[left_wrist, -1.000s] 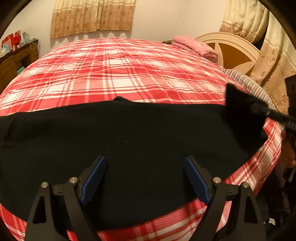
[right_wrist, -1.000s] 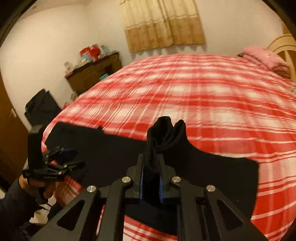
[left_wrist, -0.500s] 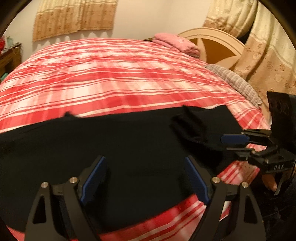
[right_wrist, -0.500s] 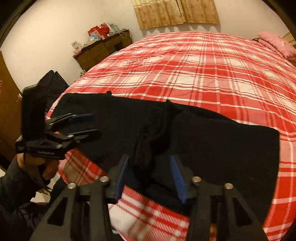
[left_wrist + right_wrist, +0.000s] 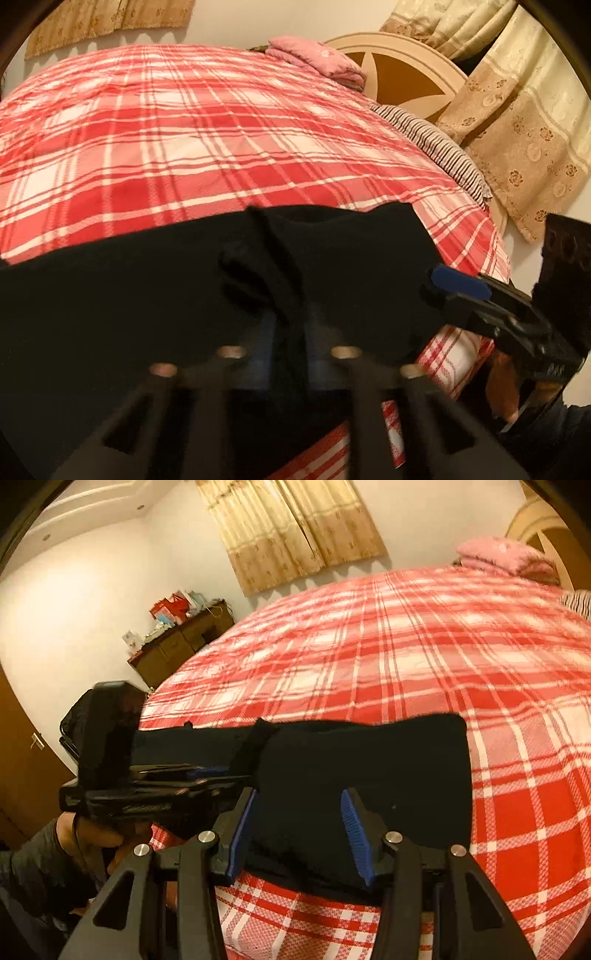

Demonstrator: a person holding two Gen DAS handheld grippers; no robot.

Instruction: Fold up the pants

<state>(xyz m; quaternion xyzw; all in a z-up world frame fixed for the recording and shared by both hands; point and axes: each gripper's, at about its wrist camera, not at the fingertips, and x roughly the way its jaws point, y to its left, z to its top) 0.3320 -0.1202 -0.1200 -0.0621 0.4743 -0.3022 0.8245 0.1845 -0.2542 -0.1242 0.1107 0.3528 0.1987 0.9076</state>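
Black pants [image 5: 129, 295] lie flat across the near edge of the red plaid bed [image 5: 221, 147]. My left gripper [image 5: 286, 325] is closing its jaws, and a raised fold of the black fabric is pinched between them. The right wrist view shows that left gripper [image 5: 221, 775] at the left, held by a hand, gripping the fold where it rises off the pants [image 5: 369, 768]. Over the right end of the pants my right gripper [image 5: 299, 823] stands open, its blue pads [image 5: 354, 830] apart with only flat cloth below. The right gripper [image 5: 447, 291] also shows at the right edge of the left wrist view.
A pink folded blanket [image 5: 314, 59] and a striped pillow [image 5: 436, 147] lie by the round headboard [image 5: 406, 81]. Curtains [image 5: 517, 129] hang on the right. A cluttered wooden dresser [image 5: 177, 646] and a black bag [image 5: 74, 716] stand beyond the bed's left side.
My right gripper let go of the bunched fabric and opened, and the cloth dropped flat. My left gripper slid right along the pants and closed on a fold.
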